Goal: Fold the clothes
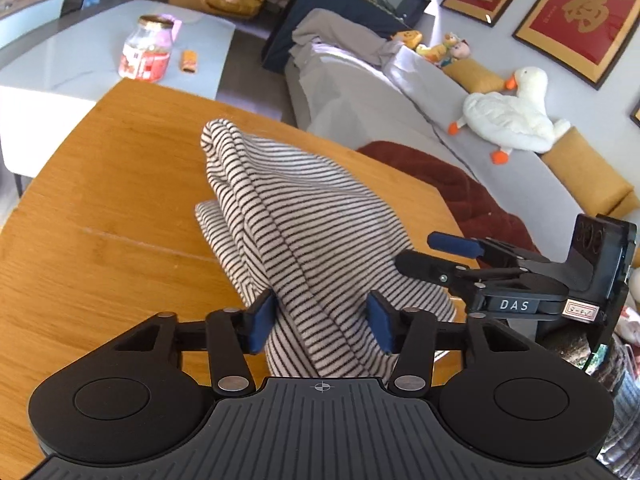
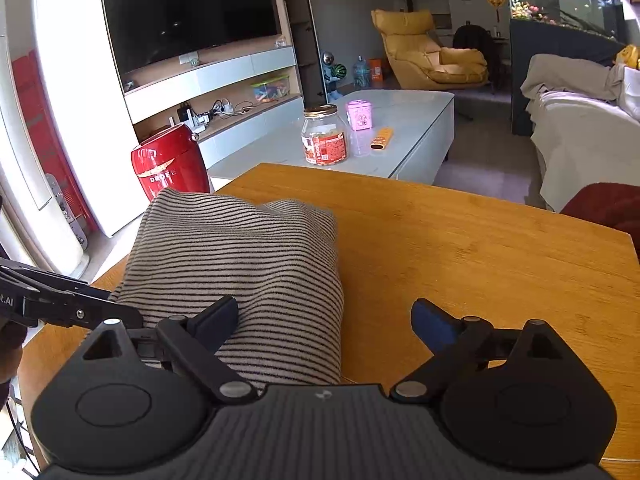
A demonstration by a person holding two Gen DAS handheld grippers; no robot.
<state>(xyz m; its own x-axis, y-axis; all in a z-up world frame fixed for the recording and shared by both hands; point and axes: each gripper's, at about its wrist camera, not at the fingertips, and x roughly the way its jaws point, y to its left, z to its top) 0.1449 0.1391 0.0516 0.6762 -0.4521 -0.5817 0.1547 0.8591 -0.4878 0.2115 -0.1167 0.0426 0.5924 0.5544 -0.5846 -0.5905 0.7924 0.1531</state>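
A black-and-white striped garment (image 1: 296, 232) lies bunched and folded on the wooden table (image 1: 100, 208). My left gripper (image 1: 320, 324) is open, its blue pads on either side of the near end of the cloth, without pinching it. My right gripper (image 2: 324, 328) is open wide over the garment's near right edge (image 2: 248, 260); its left finger lies on the cloth and its right finger is over bare table (image 2: 480, 248). The right gripper also shows in the left wrist view (image 1: 448, 250), at the garment's right side. The left gripper's finger shows at the left edge of the right wrist view (image 2: 60, 304).
A white coffee table (image 2: 420, 120) beyond holds a snack jar (image 2: 325, 136), a pink tin (image 2: 360, 115) and an orange packet (image 2: 382, 138). A grey sofa (image 1: 380, 92) with a plush goose (image 1: 512, 116) and a dark red blanket (image 1: 460, 184) is on the right. A red appliance (image 2: 168, 164) stands on the left.
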